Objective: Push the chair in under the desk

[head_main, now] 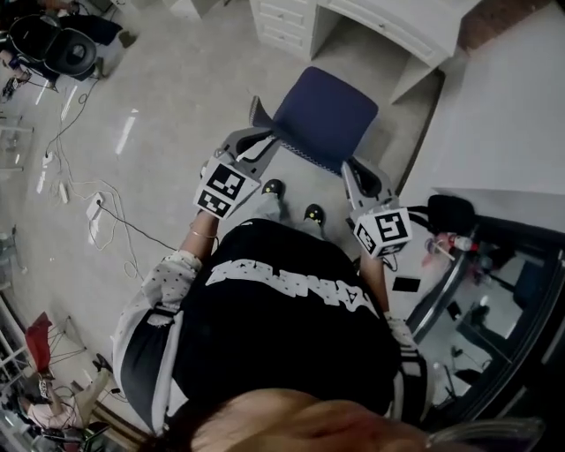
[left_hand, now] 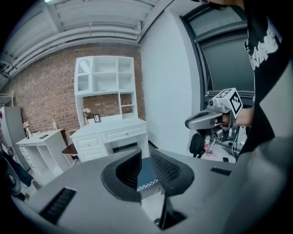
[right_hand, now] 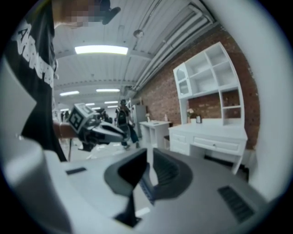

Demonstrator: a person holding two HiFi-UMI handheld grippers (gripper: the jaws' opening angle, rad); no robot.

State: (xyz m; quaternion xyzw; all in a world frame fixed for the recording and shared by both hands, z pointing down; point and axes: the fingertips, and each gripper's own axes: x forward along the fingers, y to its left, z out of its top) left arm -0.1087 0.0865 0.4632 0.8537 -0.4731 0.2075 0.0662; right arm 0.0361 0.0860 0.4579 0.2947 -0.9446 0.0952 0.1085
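The blue padded chair with white zigzag stitching along its edge stands on the grey concrete floor, in front of the white desk with drawers and not yet under it. Its far side is near the desk and its near side faces the person.

The left gripper is at the chair's near left corner. Its jaws stand a little apart, and the left gripper view shows the blue stitched edge in the gap between them, with the pads not clamped on it. The right gripper is at the near right corner. Its jaws are almost together, and only a thin strip of the same blue edge shows in the slit. From the right gripper view it is hard to say whether the pads pinch that strip or it merely lies just beyond them.

Both grippers point away from the person toward the desk, tilted slightly down. The person's black shirt with white lettering fills the lower part of the head view, and two dark shoes stand just behind the chair. Behind the desk are a white shelf hutch and a red brick wall.
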